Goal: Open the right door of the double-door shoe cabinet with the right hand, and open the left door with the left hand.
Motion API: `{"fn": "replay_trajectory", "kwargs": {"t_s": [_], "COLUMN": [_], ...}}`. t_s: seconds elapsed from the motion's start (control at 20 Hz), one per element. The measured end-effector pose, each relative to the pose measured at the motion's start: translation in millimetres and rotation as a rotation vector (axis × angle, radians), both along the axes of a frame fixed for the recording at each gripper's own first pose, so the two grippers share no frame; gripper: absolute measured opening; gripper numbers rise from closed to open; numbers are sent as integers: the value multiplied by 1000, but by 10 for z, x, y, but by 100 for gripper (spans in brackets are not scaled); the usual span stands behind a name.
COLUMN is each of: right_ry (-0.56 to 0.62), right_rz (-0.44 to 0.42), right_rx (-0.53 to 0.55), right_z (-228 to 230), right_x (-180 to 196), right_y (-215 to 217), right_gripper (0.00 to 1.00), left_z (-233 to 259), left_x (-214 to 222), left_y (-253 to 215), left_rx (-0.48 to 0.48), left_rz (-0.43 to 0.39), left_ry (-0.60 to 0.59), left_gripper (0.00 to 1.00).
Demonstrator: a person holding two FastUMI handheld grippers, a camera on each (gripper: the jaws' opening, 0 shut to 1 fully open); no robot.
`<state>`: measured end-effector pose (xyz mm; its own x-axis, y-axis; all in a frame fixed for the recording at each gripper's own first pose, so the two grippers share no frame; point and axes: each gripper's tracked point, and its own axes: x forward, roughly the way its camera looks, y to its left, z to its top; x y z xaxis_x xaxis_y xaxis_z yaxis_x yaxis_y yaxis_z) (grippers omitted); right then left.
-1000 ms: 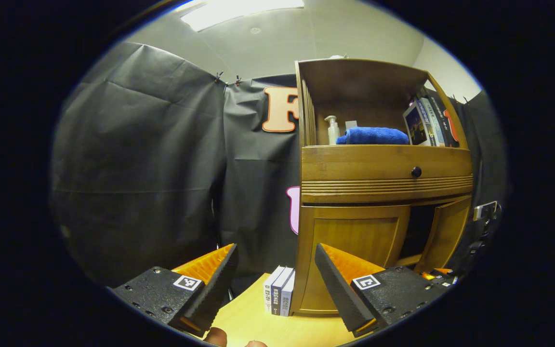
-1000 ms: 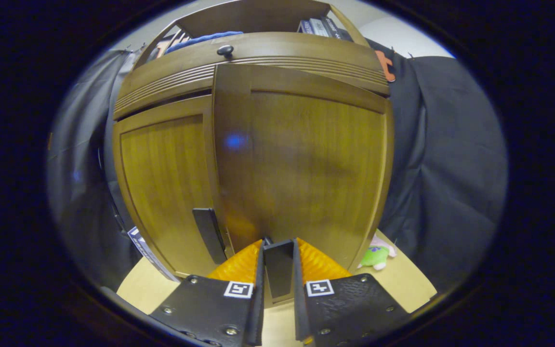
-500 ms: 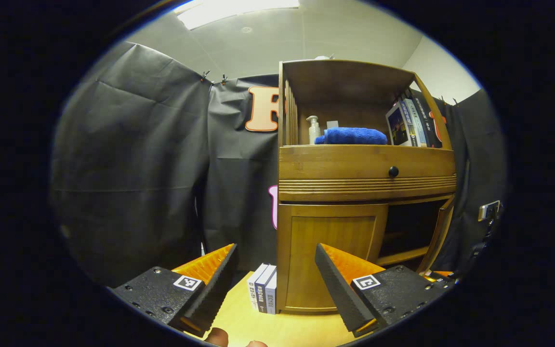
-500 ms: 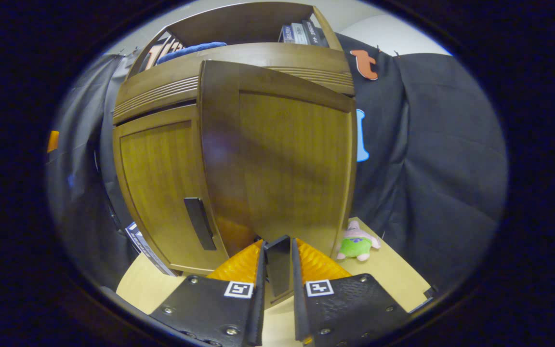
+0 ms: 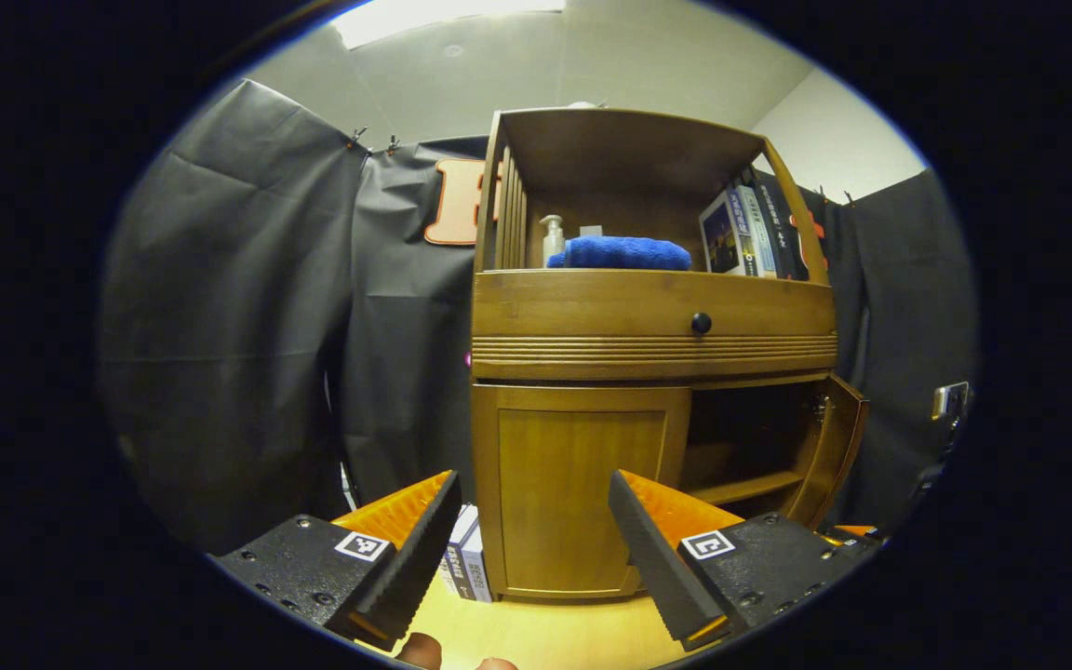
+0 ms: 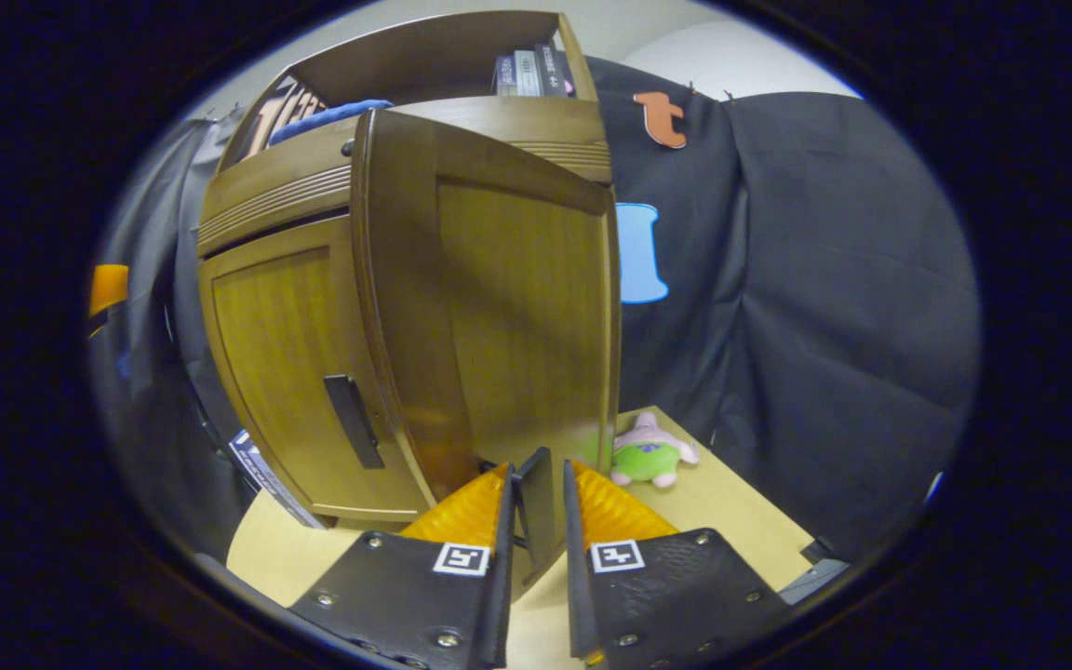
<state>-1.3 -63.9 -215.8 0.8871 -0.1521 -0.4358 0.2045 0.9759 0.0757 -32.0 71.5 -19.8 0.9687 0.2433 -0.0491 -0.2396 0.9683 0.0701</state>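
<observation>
A wooden shoe cabinet [image 5: 652, 326] stands on the table. In the left gripper view its left door [image 5: 581, 493] is closed and its right door [image 5: 836, 447] is swung wide, showing a dark inside with a shelf. My left gripper [image 5: 531, 530] hangs open in front of the left door, apart from it. In the right gripper view my right gripper [image 6: 536, 521] is shut on the dark handle [image 6: 536, 507] of the right door [image 6: 517, 316], which stands out from the cabinet. The left door's handle [image 6: 352, 422] shows beside it.
The top shelf holds a blue towel [image 5: 620, 253], a pump bottle [image 5: 552, 237] and books [image 5: 750, 237]. A drawer with a knob [image 5: 701, 323] sits under it. Books [image 5: 466, 563] stand left of the cabinet. A plush toy [image 6: 652, 453] lies on the table to its right.
The right door has swung further open with my right gripper on its handle. The left gripper's view has shifted so the cabinet sits more to the left; its fingers stay open.
</observation>
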Motion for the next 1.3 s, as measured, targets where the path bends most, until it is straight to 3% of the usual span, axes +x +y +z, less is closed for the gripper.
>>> {"fn": "replay_trajectory", "kwargs": {"t_s": [1.3], "right_ry": [-10], "right_rz": [-186], "right_rx": [-107], "right_z": [152], "right_x": [-418], "right_y": [-1161], "right_gripper": [24], "left_z": [-248], "left_x": [419], "left_y": [-584], "left_rx": [-44], "left_rz": [-146], "left_ry": [48], "left_gripper": [97]}}
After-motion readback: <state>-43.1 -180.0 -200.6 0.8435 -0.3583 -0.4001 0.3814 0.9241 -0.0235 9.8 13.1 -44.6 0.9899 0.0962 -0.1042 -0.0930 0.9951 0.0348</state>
